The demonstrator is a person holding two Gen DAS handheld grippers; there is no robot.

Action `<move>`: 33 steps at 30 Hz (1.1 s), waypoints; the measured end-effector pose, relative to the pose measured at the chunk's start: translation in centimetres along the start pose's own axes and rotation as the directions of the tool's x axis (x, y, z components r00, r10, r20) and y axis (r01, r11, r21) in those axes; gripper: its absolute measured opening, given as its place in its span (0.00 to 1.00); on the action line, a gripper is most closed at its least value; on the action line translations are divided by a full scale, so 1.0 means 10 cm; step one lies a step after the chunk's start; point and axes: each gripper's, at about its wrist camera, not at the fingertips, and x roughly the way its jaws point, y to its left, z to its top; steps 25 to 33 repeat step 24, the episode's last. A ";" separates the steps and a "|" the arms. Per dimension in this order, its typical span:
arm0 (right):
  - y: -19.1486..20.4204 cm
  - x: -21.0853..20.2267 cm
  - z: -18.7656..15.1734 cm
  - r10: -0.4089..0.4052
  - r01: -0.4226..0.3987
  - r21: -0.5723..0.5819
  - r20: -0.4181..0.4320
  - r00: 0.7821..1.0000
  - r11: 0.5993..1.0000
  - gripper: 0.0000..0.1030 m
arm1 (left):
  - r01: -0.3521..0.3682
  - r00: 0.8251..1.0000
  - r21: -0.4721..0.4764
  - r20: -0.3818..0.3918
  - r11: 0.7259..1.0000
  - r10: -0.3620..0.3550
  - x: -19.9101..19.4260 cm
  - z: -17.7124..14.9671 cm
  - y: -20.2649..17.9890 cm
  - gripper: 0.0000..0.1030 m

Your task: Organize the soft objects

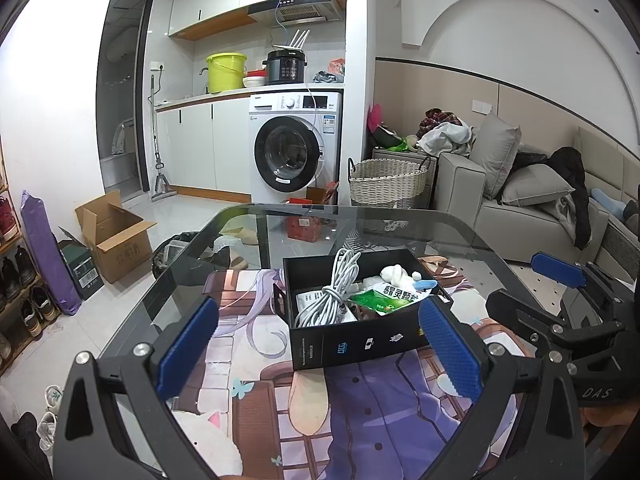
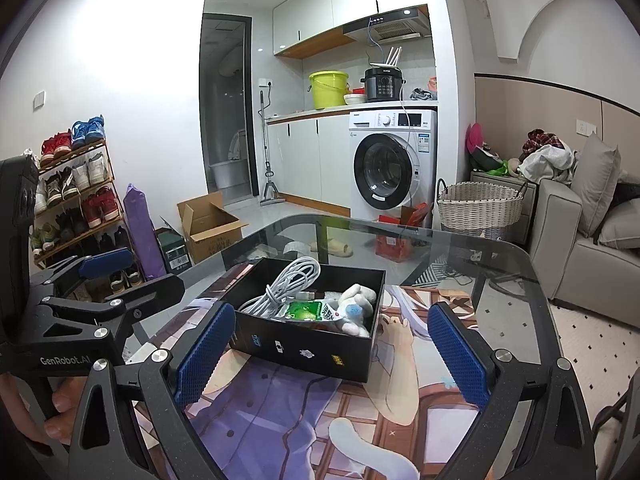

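A black open box (image 1: 356,340) (image 2: 304,350) stands on a printed anime mat (image 1: 256,400) (image 2: 280,412) on a glass table. Inside it lie a coiled white cable (image 1: 336,292) (image 2: 286,282), a green and white packet (image 1: 390,298) (image 2: 310,312) and a small white plush toy (image 1: 400,274) (image 2: 356,304). My left gripper (image 1: 320,348) is open and empty, just in front of the box. My right gripper (image 2: 332,354) is open and empty, its pads on either side of the box's near wall. Each gripper shows at the edge of the other's view.
The glass table's rounded far edge (image 1: 320,208) (image 2: 400,226) lies behind the box. On the floor beyond are a cardboard box (image 1: 116,236), a washing machine (image 1: 296,144), a wicker basket (image 1: 386,182) and a sofa (image 1: 520,200). A shoe rack (image 2: 76,192) stands at the left.
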 end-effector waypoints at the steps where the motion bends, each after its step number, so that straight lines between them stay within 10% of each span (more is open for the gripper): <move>1: -0.01 0.00 -0.01 0.000 0.000 0.000 -0.001 1.000 1.000 0.96 | 0.000 1.000 0.000 -0.001 1.000 0.000 0.00 0.00 0.00 0.99; 33: -0.02 0.00 -0.04 -0.009 0.009 0.005 -0.006 1.000 1.000 0.96 | 0.000 1.000 -0.001 -0.002 1.000 0.000 0.00 0.00 -0.01 0.99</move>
